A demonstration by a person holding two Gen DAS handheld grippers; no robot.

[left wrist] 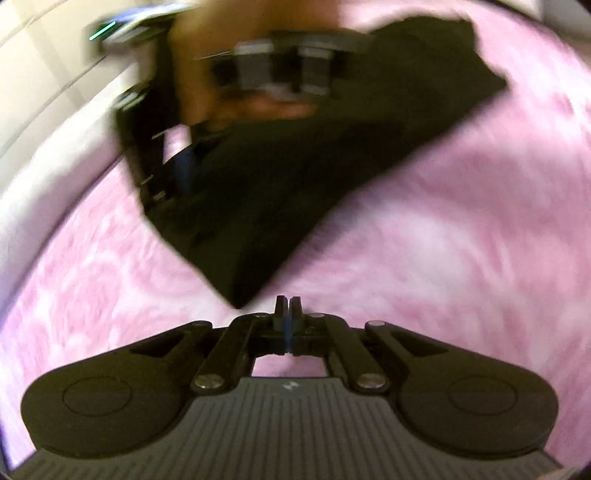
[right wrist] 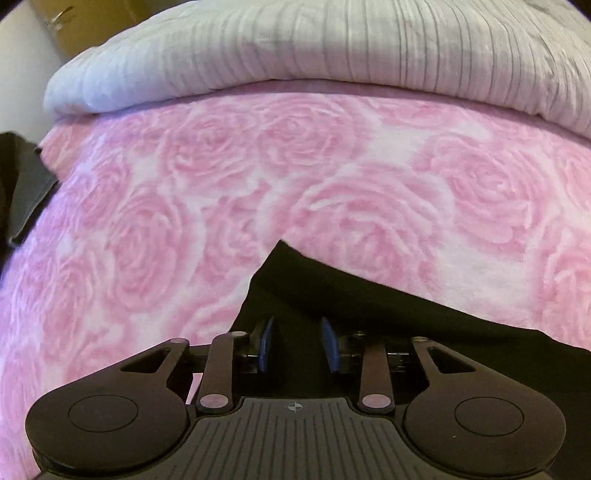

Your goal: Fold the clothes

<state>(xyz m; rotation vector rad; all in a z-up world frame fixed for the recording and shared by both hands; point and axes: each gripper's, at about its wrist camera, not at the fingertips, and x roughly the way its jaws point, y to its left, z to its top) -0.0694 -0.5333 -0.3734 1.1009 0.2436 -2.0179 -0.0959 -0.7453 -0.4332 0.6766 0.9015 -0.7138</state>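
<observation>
A black garment (left wrist: 295,166) lies spread on a pink rose-patterned blanket (left wrist: 443,240). My left gripper (left wrist: 288,304) is shut, its tips just right of the garment's near corner (left wrist: 236,299), with no cloth showing between them. At the top of that view a hand (left wrist: 207,55) holds my right gripper (left wrist: 284,70), blurred, over the garment's far side. In the right wrist view the right gripper (right wrist: 298,341) stands open above a pointed flap of the black garment (right wrist: 332,295). Its blue pads (right wrist: 266,343) are apart and the cloth lies under the gap.
A pale grey ribbed duvet (right wrist: 295,55) is bunched along the far side of the blanket (right wrist: 184,184). A dark folded item (right wrist: 26,184) lies at the blanket's left edge. Wooden furniture (right wrist: 62,22) stands beyond it. A white surface (left wrist: 55,110) borders the blanket.
</observation>
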